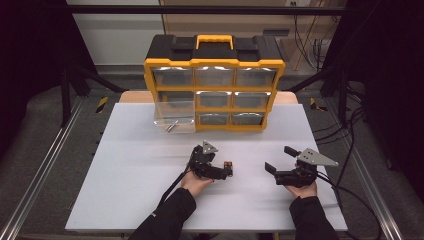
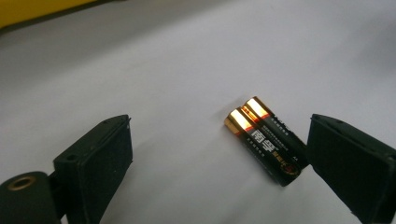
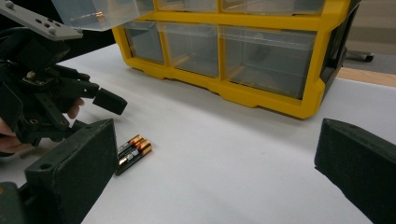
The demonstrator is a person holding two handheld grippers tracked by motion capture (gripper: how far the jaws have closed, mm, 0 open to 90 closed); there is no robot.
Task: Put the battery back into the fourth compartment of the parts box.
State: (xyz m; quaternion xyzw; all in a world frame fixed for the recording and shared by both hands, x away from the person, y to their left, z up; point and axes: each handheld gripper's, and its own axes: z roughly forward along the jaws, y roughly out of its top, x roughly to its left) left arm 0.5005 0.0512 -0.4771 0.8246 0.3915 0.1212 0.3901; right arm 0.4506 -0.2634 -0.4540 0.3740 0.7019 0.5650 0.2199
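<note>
Black jaws of the left gripper [image 2: 219,163] are standing apart, empty, with two batteries [image 2: 266,140] lying side by side on the table [image 2: 187,60], touching, just beside one jaw. Closing off-centre like this is risking a push that rolls or splits the pair, or a pinch on one cell alone. Farther off, the right gripper [image 1: 280,161] is resting wide apart, holding nothing. Behind them, one clear drawer [image 1: 174,116] is sticking out of the yellow organizer [image 1: 215,90], where a loosely held cell could be dropping short.

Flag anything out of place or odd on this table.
One clear drawer is pulled out of the yellow organizer, two small metal pieces in it. Two batteries lie loose on the table between the left gripper's open jaws.
</note>
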